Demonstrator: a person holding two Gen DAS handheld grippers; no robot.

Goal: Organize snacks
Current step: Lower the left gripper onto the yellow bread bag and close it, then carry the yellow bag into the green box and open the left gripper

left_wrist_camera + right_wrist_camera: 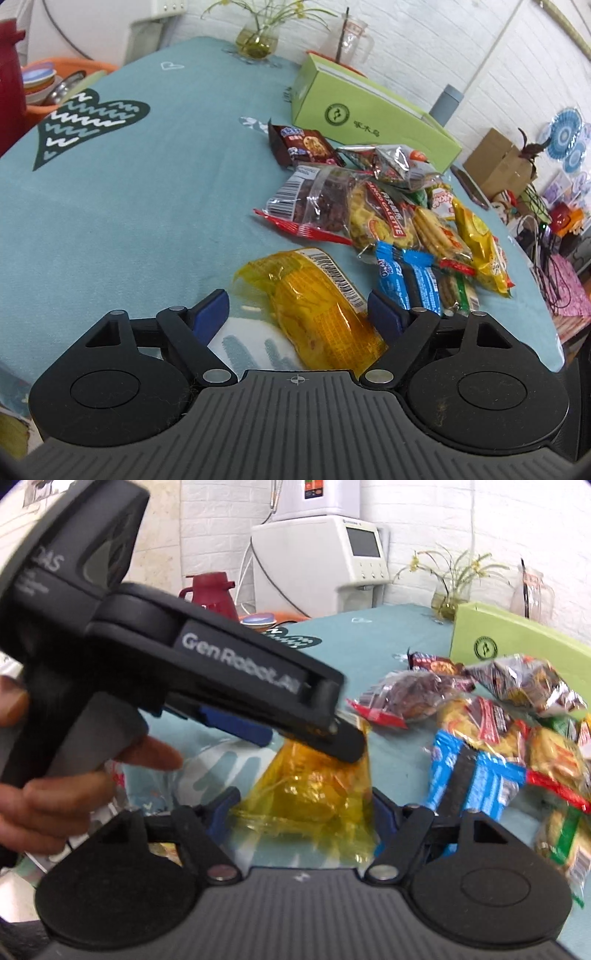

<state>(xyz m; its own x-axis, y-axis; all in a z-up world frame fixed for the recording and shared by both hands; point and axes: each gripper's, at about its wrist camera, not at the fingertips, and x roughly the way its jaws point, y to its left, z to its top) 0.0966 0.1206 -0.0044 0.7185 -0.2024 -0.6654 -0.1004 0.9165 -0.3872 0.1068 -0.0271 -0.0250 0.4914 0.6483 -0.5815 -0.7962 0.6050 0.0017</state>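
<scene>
Gripping the yellow crinkly-film corn packet [317,306] from two sides is risky. It lies on the teal cloth-covered table [129,206], towards its near edge. Your left gripper [299,314] straddles it, right-hand pad touching, left-hand pad clear. Your right gripper [306,808] brackets its sealed end; whether it's pinched, I can't tell. Pull unevenly and the film tears or slips into the heap of mixed snack packets [388,218].

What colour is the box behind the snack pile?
Light green box, clearest in the left wrist view.
</scene>
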